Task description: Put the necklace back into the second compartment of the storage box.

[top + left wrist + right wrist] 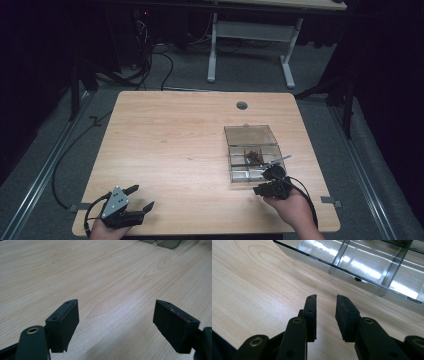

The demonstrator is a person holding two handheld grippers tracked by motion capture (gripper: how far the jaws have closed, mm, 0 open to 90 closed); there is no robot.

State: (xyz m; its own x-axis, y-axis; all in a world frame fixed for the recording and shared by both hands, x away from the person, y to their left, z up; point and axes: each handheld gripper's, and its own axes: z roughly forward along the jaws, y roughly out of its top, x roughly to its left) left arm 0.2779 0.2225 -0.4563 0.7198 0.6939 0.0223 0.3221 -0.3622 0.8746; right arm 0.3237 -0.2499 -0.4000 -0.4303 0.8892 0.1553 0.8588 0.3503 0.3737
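Note:
A clear plastic compartment box (252, 167) sits on the right part of the wooden table (175, 135), its lid (250, 135) folded open behind it. One compartment holds several small dark pieces (254, 156). A thin silver tool (278, 160) lies across the box's right rim. My right gripper (257, 190) rests just in front of the box; its jaws stand a narrow gap apart with nothing between them (326, 298), and the box wall (362, 267) is close ahead. My left gripper (143, 196) is at the near left corner, wide open (116, 307) over bare wood.
A round cable hole (242, 105) is near the table's far edge. Beyond the table stand a white desk frame (250, 45) and floor cables (150, 60). The box's corner (162, 243) shows far off in the left gripper view. Both hands are near the front edge.

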